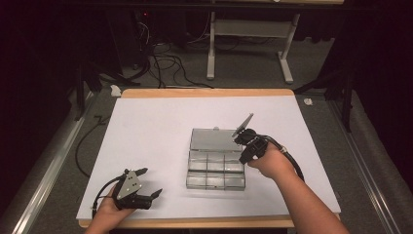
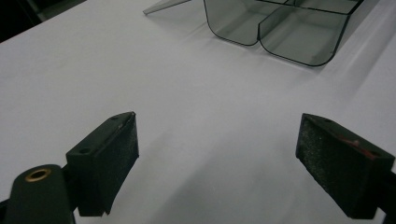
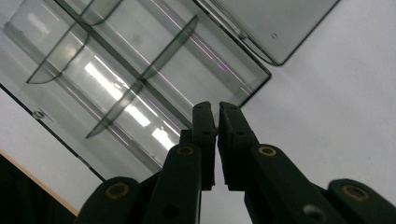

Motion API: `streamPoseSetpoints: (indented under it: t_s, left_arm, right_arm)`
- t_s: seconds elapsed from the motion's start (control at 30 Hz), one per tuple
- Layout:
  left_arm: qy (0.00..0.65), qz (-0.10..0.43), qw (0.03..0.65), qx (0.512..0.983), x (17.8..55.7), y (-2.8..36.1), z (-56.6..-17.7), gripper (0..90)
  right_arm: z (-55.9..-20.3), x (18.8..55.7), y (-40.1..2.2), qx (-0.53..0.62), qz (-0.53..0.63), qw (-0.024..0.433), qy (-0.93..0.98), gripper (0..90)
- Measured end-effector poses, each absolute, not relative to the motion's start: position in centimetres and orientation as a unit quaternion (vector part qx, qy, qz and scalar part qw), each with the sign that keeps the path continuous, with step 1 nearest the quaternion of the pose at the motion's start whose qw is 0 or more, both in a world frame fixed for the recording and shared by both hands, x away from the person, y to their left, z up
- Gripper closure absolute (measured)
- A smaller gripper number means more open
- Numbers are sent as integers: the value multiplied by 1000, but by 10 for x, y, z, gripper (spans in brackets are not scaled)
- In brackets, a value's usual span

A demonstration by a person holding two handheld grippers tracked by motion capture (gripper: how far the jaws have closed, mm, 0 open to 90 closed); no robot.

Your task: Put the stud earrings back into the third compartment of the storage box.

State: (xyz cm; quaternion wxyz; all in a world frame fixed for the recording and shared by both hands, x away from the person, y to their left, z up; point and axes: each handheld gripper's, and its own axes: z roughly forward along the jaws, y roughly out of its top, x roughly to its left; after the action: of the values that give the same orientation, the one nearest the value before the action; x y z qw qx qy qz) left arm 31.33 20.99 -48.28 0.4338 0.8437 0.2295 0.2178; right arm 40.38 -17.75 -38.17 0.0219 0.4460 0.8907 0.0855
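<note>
Fingers: right gripper (image 3: pixel 216 122) pinched together with a tiny brownish thing (image 3: pixel 216 131) between the pads; left gripper (image 2: pixel 217 161) spread wide, nothing in it.
Clear box (image 1: pixel 215 165) sits mid-table on white sheet (image 1: pixel 146 126), lid (image 1: pixel 210 139) flipped flat behind it, six compartments in two rows. Right gripper is over the box's right rear corner, where tray meets lid, touching or not I cannot tell; what the pinched thing is, too small to tell. Left gripper rests near the sheet's front left, well apart from box, pointing at it. Wooden table edge (image 1: pixel 204 92) frames the sheet.
</note>
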Motion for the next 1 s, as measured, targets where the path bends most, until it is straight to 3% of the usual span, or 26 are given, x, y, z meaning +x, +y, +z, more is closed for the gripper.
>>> streamPoseSetpoints:
  t_s: [1.0]
  left_arm:
    - [227,217,437,843,313,211,-483,136]
  right_arm:
    - [-428,421,-155,443,68,3,894,865]
